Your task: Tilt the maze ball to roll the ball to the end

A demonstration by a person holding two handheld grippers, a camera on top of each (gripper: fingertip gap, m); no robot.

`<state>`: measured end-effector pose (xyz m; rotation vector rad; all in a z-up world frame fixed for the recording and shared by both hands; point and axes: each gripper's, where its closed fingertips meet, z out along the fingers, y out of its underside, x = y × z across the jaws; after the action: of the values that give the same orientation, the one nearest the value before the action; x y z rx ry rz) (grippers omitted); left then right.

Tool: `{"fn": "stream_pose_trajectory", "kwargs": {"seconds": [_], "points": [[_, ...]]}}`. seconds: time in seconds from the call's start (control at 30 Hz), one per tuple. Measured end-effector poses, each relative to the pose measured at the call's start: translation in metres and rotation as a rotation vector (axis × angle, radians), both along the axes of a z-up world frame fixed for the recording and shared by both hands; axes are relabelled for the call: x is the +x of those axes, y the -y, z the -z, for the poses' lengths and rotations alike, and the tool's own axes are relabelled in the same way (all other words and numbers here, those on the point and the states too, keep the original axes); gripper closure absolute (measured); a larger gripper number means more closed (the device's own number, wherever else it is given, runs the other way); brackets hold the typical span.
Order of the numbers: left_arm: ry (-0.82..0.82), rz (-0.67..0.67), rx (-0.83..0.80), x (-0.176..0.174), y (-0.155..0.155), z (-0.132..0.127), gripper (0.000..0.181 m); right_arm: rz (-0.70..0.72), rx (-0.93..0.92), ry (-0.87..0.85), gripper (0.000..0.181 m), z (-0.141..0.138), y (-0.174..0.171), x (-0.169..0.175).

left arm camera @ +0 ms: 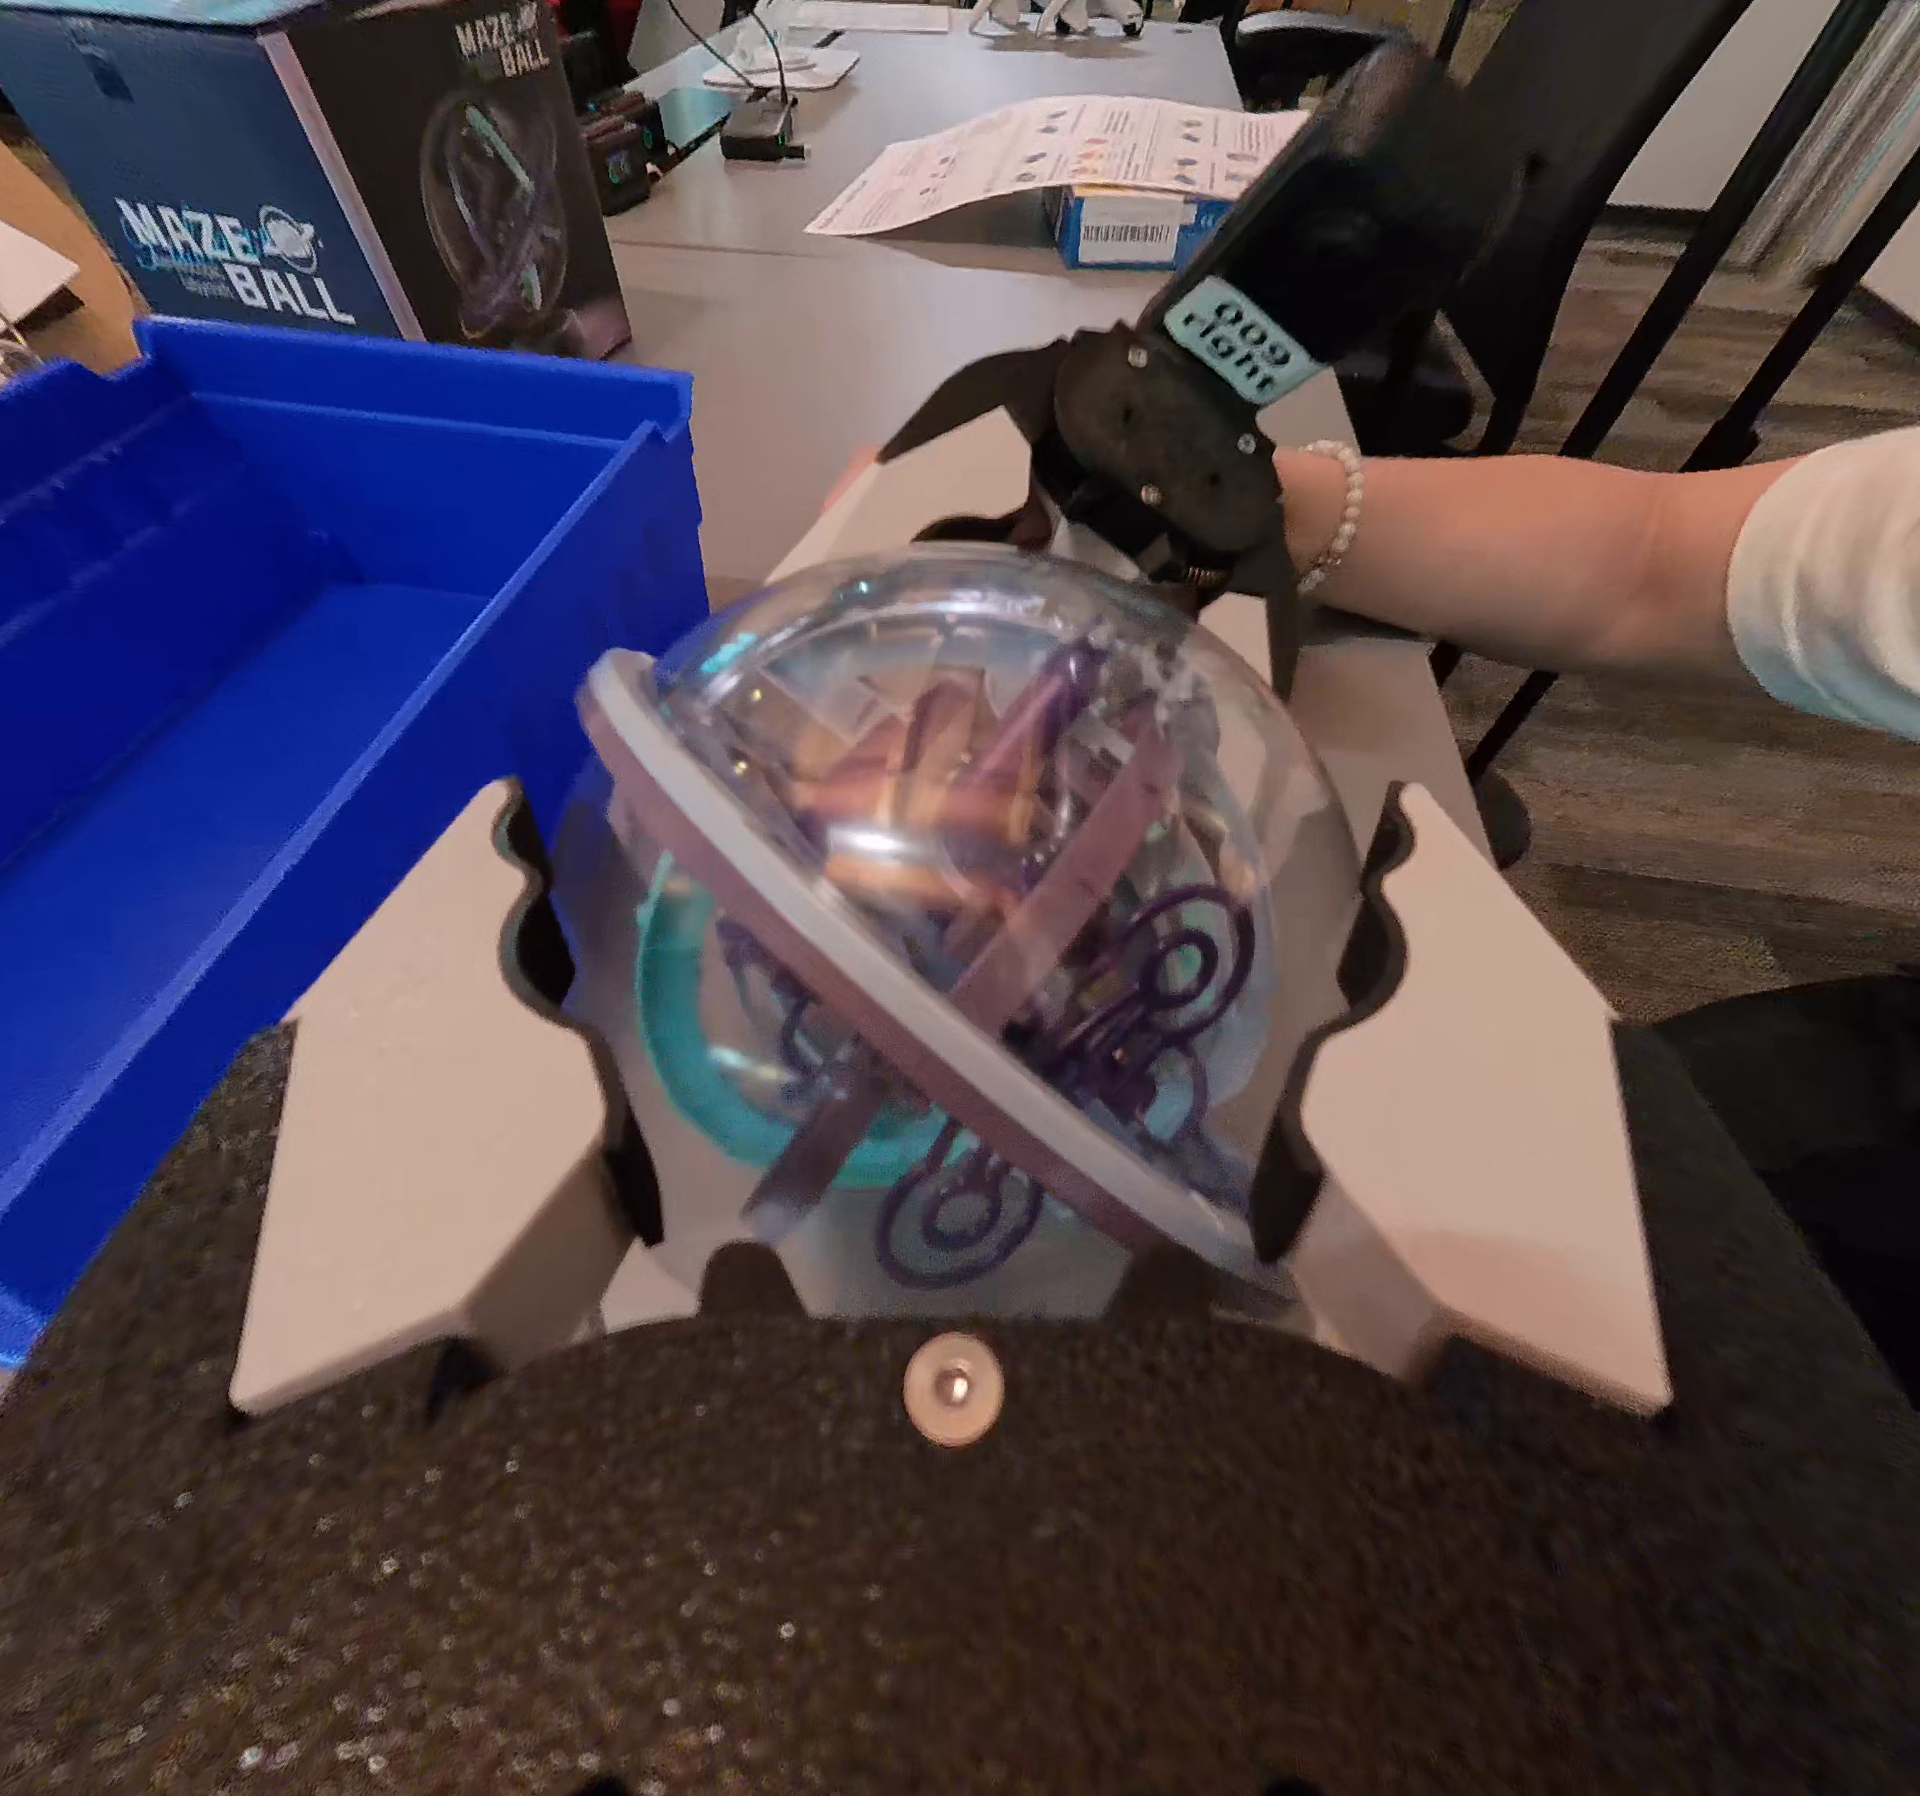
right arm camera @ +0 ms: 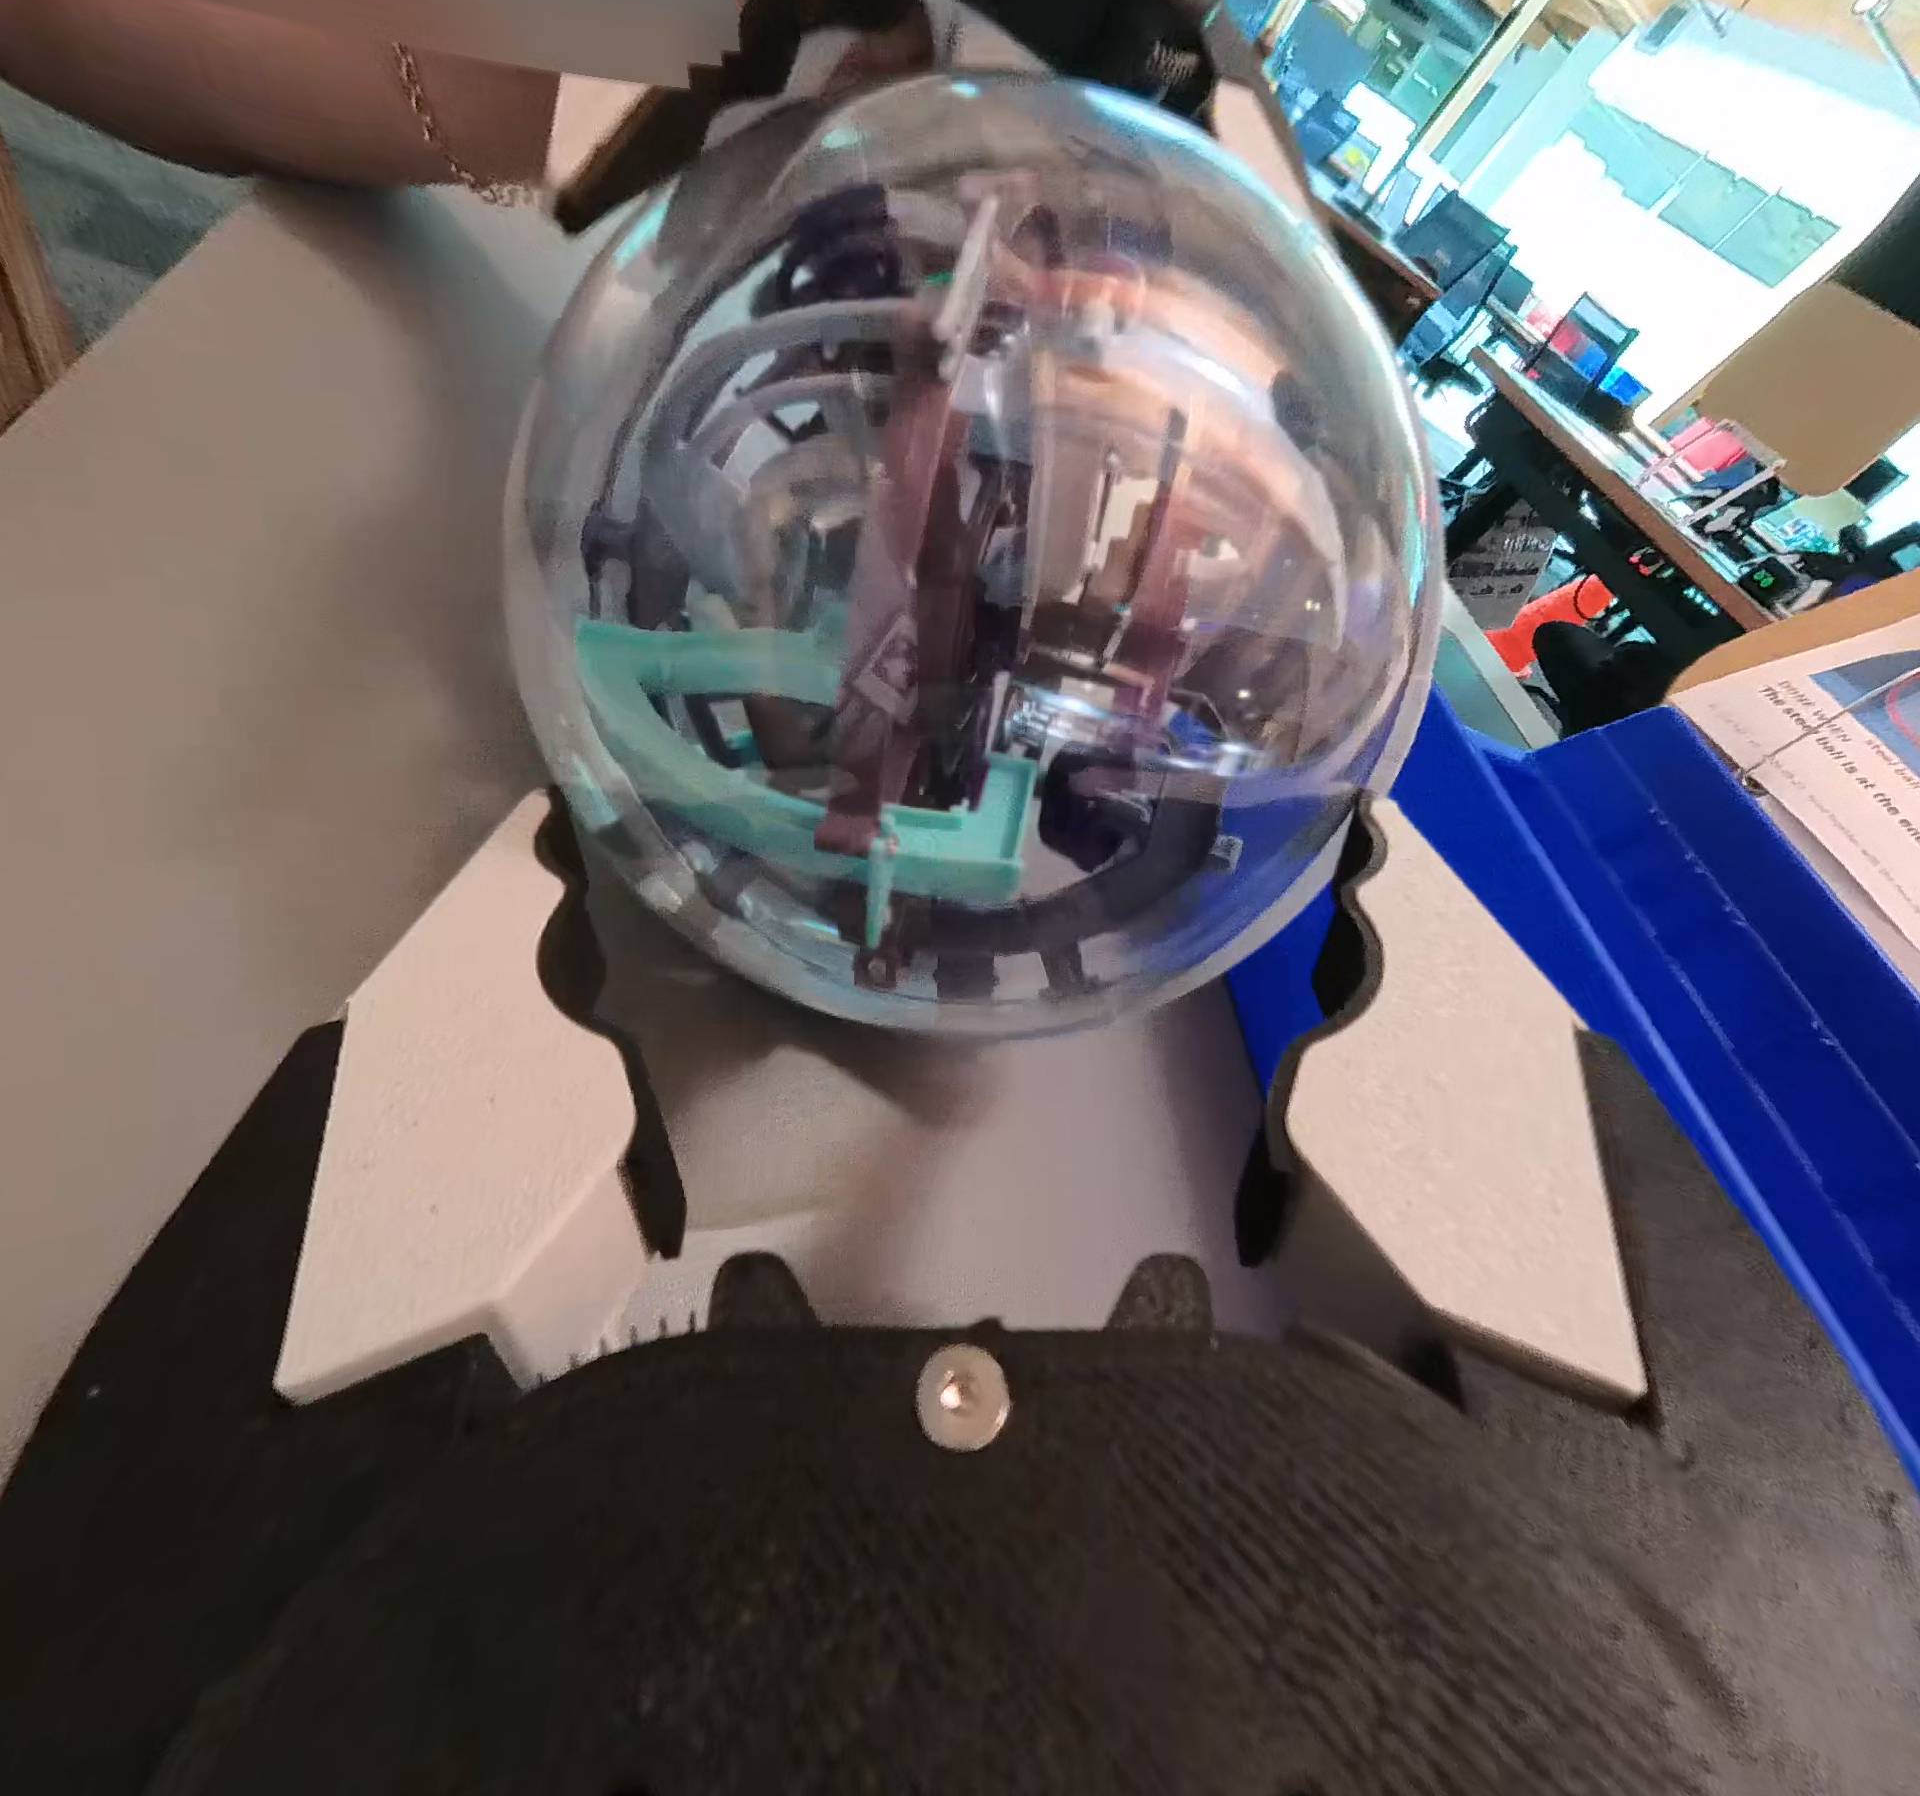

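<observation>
The maze ball, a clear sphere with purple, teal and orange tracks inside, sits between the two fingers of the left gripper. Its grey equator band runs on a slant from upper left to lower right. Both wavy finger edges press against the sphere's sides, so the left claw is clamped on it.

From the far side, the right gripper reaches in toward the left one, its fingers spread wide over the top rear of the sphere. In the right wrist view the maze ball fills the gap between this gripper's own fingers, and the right gripper holds it at its lower sides, the finger edges touching the shell. The small steel ball inside cannot be made out.

Beyond the sphere in that view, the left gripper shows at the top, blurred.

A forearm with a pearl bracelet extends behind the right gripper.

To the left of the left claw, just beside the sphere, stands an open blue bin. Farther ahead on the grey table are the toy's dark box and a printed sheet lying over a small carton.
</observation>
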<state>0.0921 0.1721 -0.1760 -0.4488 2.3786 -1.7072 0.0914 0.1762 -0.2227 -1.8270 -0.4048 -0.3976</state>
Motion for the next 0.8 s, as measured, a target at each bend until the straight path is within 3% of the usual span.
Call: {"fn": "stream_pose_trajectory", "kwargs": {"seconds": [0.07,0.53,0.8], "points": [[0.002,0.014,-0.015,-0.003,-0.002,-0.005,0.041,-0.012,0.010,0.012,0.042,-0.001,-0.002,-0.003],[0.052,0.027,0.017,-0.007,0.001,-0.005,0.041,-0.075,0.145,-0.124,0.034,-0.025,-0.006,-0.014],[0.096,0.026,0.034,-0.008,0.004,-0.005,0.041,-0.075,0.136,-0.079,0.033,-0.025,-0.002,-0.013]]}}
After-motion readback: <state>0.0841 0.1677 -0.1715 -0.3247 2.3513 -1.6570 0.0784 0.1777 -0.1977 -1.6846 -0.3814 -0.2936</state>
